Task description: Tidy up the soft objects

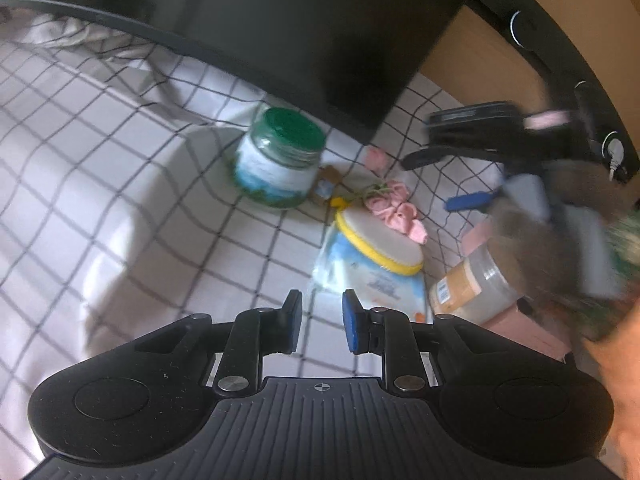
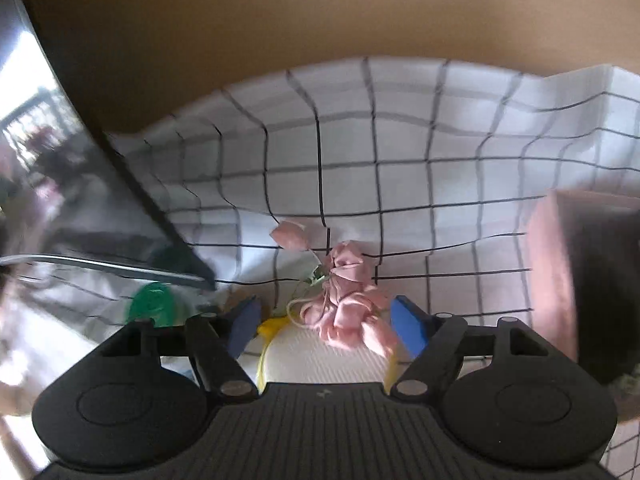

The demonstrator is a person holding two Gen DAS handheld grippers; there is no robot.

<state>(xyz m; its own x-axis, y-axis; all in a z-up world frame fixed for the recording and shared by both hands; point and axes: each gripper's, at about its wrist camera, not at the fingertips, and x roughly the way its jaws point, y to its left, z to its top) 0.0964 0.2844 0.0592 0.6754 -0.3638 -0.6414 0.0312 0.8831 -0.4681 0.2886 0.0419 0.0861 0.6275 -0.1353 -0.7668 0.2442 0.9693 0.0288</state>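
Observation:
A pink fabric flower bunch (image 2: 346, 308) lies on the checked cloth (image 2: 400, 160), partly over a yellow-rimmed white lid (image 2: 320, 360). My right gripper (image 2: 326, 326) is open, with its blue pads either side of the flowers, just above the lid. In the left wrist view the flowers (image 1: 394, 208) lie behind the yellow-lidded tub (image 1: 376, 248). The right gripper (image 1: 472, 176) shows there, blurred, hovering to the right of them. My left gripper (image 1: 318, 324) is open and empty, low over the cloth in front of the tub.
A green-lidded jar (image 1: 280, 160) stands left of the flowers. A tan jar (image 1: 472, 284) lies on its side at right by a pink box (image 2: 560, 272). A dark monitor (image 1: 300, 20) stands behind on the cloth.

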